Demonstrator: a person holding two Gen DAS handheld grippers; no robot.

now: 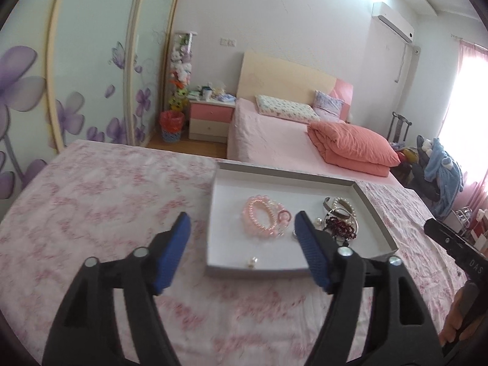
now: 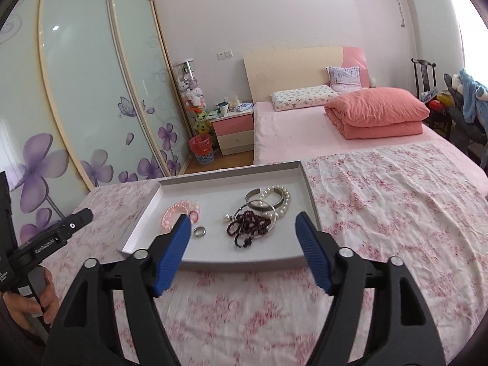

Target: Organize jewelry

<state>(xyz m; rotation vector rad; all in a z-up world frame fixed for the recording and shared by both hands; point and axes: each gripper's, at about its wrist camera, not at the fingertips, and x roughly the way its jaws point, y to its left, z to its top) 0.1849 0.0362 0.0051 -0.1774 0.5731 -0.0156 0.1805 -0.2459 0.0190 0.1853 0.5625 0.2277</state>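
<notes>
While the flowered cloth [image 2: 381, 201] was bare, all jewelry lay in the white tray [image 2: 309, 189]: pink bracelets [image 2: 175, 210], dark beads [image 2: 247, 227], a ring [image 2: 200, 231]. Both the left gripper [image 1: 241, 228] and right gripper [image 2: 241, 228] stood open and empty above it. Whether sorting was starting or finished, I could not judge.
</notes>
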